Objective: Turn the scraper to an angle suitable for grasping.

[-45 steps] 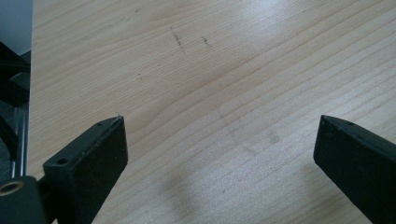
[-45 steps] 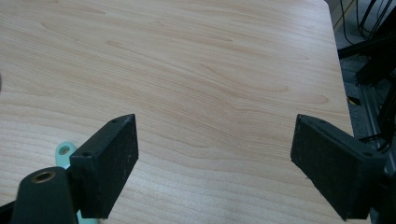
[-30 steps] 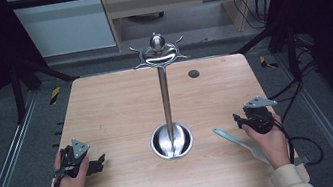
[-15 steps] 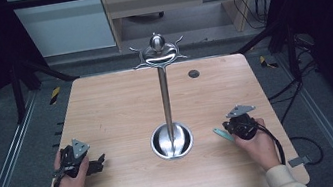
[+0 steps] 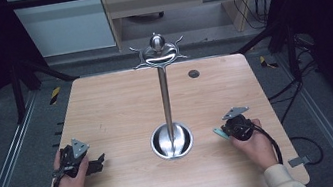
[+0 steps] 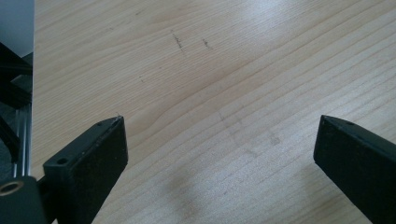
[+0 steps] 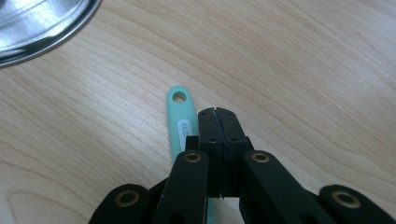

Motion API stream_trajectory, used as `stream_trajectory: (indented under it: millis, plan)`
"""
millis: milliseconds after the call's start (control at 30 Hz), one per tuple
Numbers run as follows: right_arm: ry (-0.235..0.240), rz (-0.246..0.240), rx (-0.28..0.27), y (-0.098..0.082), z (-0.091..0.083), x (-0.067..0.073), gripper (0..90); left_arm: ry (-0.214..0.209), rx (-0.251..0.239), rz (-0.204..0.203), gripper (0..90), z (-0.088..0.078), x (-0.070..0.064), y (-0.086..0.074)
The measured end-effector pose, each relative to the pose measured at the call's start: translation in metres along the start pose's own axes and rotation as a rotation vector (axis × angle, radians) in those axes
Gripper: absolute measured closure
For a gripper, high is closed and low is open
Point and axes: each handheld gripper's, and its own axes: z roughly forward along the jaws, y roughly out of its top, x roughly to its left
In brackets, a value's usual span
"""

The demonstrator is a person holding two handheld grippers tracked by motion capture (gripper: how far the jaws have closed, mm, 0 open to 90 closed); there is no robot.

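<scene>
Mint-green handle [image 7: 181, 122] with hanging hole lies flat beside clenched, empty right gripper [image 7: 217, 112].

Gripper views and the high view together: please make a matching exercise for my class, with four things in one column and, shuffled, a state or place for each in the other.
Things
1. left gripper
2. right gripper
3. mint-green handle
4. metal stand

States or places
A. jaws shut, pad against pad
B. upright on a round base, mid-table
C. jaws wide apart above bare wood
D. lying flat on the wood beside shut jaws

Pairs: 1-C, 2-A, 3-D, 4-B
</scene>
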Motion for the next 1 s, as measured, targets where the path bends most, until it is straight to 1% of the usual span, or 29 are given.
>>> stream_trajectory:
  millis: [67,133,200,267,300,333,433,567,633,667,767,800,833,900,967,1000]
  plan:
    - [0.016,-0.004,0.004,0.0,-0.001,0.001,90.0,0.0,-0.001,0.001,2.8,0.0,0.0,0.0]
    - [0.021,-0.015,0.007,0.0,-0.001,0.003,90.0,0.0,0.0,0.001,2.8,0.0,0.0,0.0]
    - [0.046,-0.022,0.009,0.001,-0.001,0.004,90.0,-0.001,0.001,0.001,2.8,0.0,0.0,0.0]
    - [0.055,-0.03,0.014,0.001,-0.002,0.006,90.0,0.0,0.0,0.001,2.8,0.0,0.0,0.0]
    - [0.074,-0.033,0.016,0.001,-0.003,0.008,90.0,0.002,-0.001,0.0,2.8,0.0,0.0,0.0]
    - [0.075,-0.037,0.015,0.0,-0.003,0.008,90.0,0.002,-0.002,-0.001,2.8,-0.001,0.0,0.0]
    - [0.102,-0.038,0.021,0.0,-0.005,0.012,90.0,0.003,-0.001,-0.002,2.8,-0.001,0.0,0.0]
    - [0.126,-0.051,0.03,-0.001,-0.007,0.017,90.0,0.004,-0.003,-0.006,2.8,-0.002,0.001,0.0]
    - [0.139,-0.072,0.037,-0.001,-0.009,0.02,90.0,0.005,-0.001,-0.003,2.8,-0.002,0.001,-0.001]
    - [0.147,-0.074,0.042,-0.002,-0.01,0.022,90.0,0.006,-0.002,-0.005,2.8,-0.002,0.001,-0.001]
    - [0.157,-0.092,0.036,0.0,-0.014,0.025,88.2,0.007,-0.001,-0.006,2.8,-0.002,0.001,-0.001]
    - [0.155,-0.093,0.027,0.001,-0.016,0.026,88.1,0.008,-0.003,-0.008,2.8,-0.002,0.001,-0.001]
    - [0.148,-0.11,0.026,0.004,-0.019,0.026,88.1,0.008,-0.002,-0.006,2.8,-0.002,0.001,-0.001]
    - [0.144,-0.117,0.021,0.009,-0.025,0.027,87.6,0.008,0.001,-0.002,2.8,-0.001,0.001,-0.001]
    - [0.145,-0.134,0.03,0.014,-0.029,0.028,86.7,0.006,0.002,0.0,2.8,-0.001,0.001,-0.001]
    - [0.144,-0.145,0.049,0.017,-0.031,0.028,85.9,0.005,0.001,0.0,2.8,-0.001,0.001,-0.001]
